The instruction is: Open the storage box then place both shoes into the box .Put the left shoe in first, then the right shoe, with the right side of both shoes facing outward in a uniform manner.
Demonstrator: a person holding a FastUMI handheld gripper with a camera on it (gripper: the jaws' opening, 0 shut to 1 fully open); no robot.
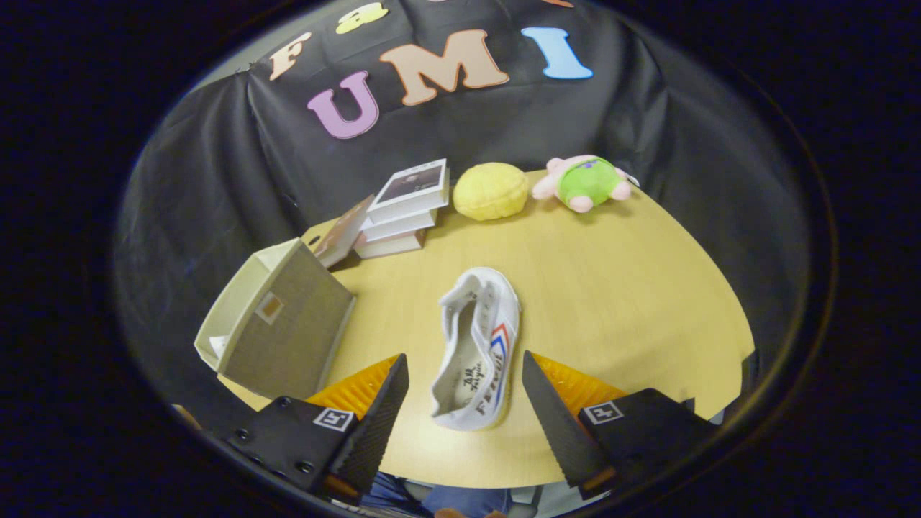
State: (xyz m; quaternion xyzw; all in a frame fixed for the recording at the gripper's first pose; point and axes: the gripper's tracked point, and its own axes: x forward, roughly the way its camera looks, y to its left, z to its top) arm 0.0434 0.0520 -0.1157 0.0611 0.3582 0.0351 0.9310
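In the gripper view, the gripper [464, 392] is spread wide with nothing held. 1 white shoe [478, 349] lies on its side on the table [633, 288] between the fingers. The storage box [277, 327] stands just beside the left finger, something pale showing inside. The shoe should be pinched across its sidewall near the heel, the fingers lowered squarely before closing.
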